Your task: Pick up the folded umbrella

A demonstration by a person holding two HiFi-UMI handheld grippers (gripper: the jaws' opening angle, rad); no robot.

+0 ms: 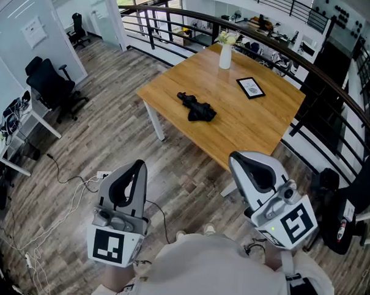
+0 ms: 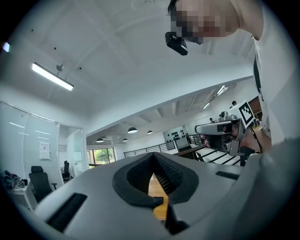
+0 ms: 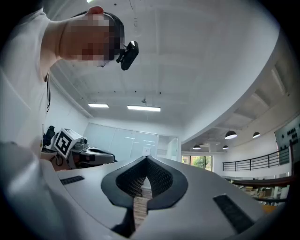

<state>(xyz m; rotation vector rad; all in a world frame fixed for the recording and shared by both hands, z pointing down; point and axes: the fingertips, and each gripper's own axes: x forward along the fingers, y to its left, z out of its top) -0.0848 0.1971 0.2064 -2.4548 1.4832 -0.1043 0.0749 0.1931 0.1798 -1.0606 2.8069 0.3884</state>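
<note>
The folded black umbrella (image 1: 197, 107) lies on the wooden table (image 1: 259, 125), left of its middle. Both grippers are held low near the person's body, well short of the table and apart from the umbrella. My left gripper (image 1: 140, 164) is over the floor at lower left, its jaws meeting at the tips with nothing between them; in its own view the left gripper (image 2: 152, 154) points level into the room. My right gripper (image 1: 233, 157) hangs just off the table's near corner, shut and empty, and the right gripper (image 3: 147, 158) tilts slightly upward. The umbrella shows in neither gripper view.
A white vase with flowers (image 1: 225, 54) and a dark framed tablet (image 1: 250, 87) stand on the table's far side. A black railing (image 1: 334, 89) curves behind it. An office chair (image 1: 50, 83) and cables (image 1: 67, 181) are at the left, another black chair (image 1: 341, 206) at the right.
</note>
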